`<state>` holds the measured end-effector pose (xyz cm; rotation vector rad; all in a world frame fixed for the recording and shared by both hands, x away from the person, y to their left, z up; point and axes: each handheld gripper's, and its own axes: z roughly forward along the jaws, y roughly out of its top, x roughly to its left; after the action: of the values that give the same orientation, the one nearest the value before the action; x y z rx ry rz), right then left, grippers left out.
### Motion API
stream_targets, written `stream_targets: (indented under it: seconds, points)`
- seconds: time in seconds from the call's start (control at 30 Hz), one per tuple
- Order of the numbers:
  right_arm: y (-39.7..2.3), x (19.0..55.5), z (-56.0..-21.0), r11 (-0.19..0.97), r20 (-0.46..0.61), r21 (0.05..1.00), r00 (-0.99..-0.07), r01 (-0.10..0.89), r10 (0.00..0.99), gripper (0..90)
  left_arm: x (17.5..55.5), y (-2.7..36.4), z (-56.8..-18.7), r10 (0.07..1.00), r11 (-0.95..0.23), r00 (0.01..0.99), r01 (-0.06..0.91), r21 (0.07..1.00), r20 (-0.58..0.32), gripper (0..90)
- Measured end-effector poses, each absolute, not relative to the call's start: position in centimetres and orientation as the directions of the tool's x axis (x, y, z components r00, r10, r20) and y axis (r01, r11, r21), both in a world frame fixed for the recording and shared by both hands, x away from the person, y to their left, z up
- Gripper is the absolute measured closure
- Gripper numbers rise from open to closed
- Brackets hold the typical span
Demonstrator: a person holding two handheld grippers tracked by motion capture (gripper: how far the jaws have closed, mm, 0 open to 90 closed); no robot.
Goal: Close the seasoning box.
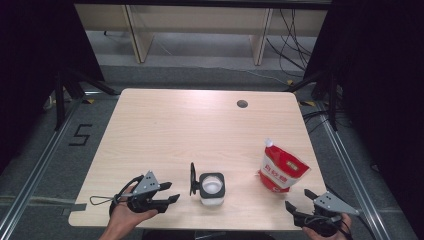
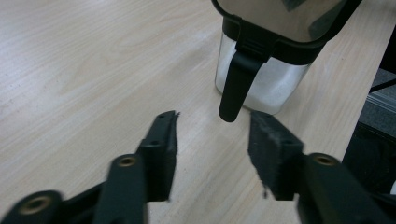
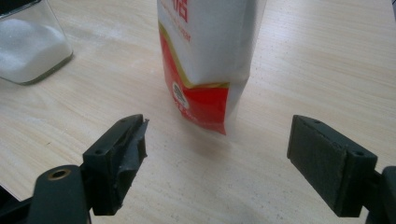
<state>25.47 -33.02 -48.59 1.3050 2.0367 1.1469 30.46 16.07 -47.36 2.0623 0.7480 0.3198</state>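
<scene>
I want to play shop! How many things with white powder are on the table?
2: a clear jar with its lid open near the front middle, and a red-and-white pouch standing to its right. Nothing seems hidden.

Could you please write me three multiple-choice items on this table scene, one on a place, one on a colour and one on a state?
1. Where does the red and white pouch stand on the table in the high view?
A. At the far left corner
B. Near the right edge, ahead of the right tongs
C. Inside the jar

2. What colour is the jar lid?
A. Black
B. Yellow
C. Blue

3. How is the jar's lid?
A. Shut flat on the jar
C. Lying off by the pouch
B. Flipped open, standing up at the jar's left side

Answers: 1 B, the pouch stands by the right edge, just beyond the right tongs. 2 A, the lid's rim and tab look black in the high view and the left gripper view. 3 B, the high view shows white contents in the jar's open mouth, lid upright beside it.
</scene>
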Motion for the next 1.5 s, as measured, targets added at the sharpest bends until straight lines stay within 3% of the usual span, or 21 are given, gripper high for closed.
stream_targets:
  seconds: [0.17,0.33,0.57,1.07,1.23,1.5]
  points:
    - [-33.2,25.6,-48.6,0.25,-0.002,0.848,-0.468,0.468,0.884,20.3,30.3,15.7,-46.3,0.602,-0.439,0.798,0.346,0.829,-0.014,78.0]
    - [-33.0,25.4,-48.6,0.236,0.02,0.84,-0.462,0.488,0.887,20.4,30.3,15.1,-45.3,0.591,-0.431,0.807,0.317,0.845,-0.001,88.9]
    - [-32.8,25.1,-48.6,0.198,0.057,0.83,-0.433,0.521,0.9,20.5,30.9,14.2,-43.9,0.574,-0.443,0.819,0.291,0.848,0.018,89.3]
    - [-33.1,25.4,-48.8,0.244,0.014,0.838,-0.465,0.488,0.885,20.9,31.1,13.2,-42.5,0.567,-0.441,0.824,0.276,0.854,0.027,89.3]
    - [-32.9,25.1,-48.7,0.201,0.057,0.827,-0.434,0.525,0.899,20.9,31.1,13.1,-41.9,0.563,-0.436,0.826,0.264,0.861,0.032,89.3]
    - [-33.1,25.4,-48.7,0.233,0.025,0.84,-0.463,0.491,0.886,20.7,31.0,12.4,-40.8,0.534,-0.456,0.843,0.223,0.862,0.065,89.3]
